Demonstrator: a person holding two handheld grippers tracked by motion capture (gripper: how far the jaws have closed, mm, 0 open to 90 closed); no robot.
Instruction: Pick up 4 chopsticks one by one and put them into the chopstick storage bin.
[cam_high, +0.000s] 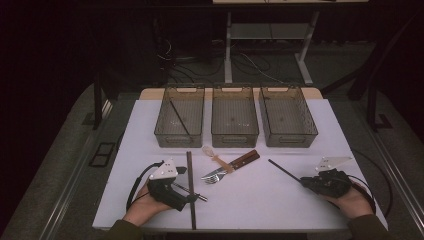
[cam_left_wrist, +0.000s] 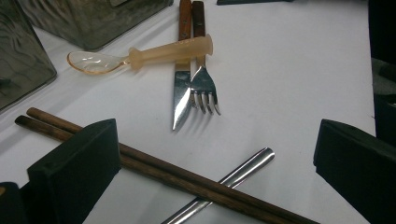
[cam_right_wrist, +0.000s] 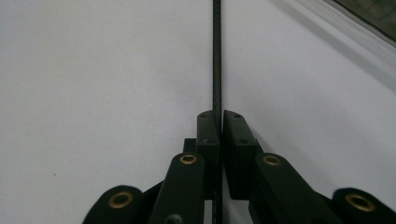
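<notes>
A thin black chopstick (cam_high: 284, 170) lies slanted on the white table (cam_high: 260, 200), its near end clamped between the closed jaws of the right gripper (cam_high: 306, 182). The right gripper view reveals its finely textured shaft (cam_right_wrist: 216, 56) running straight ahead. The left gripper (cam_high: 192, 198) stands wide open over the brown chopsticks (cam_left_wrist: 154, 165).

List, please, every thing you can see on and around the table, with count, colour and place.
bins: three, clear grey, row at far edge; the left one holds a dark stick
brown chopsticks: two, near left
metal chopstick: one, silver, under the brown pair
spoon: one, amber, across knife and fork
knife: one, wooden handle, centre
fork: one, beside the knife
black chopstick: one, right
left gripper: open
right gripper: shut on black chopstick
</notes>
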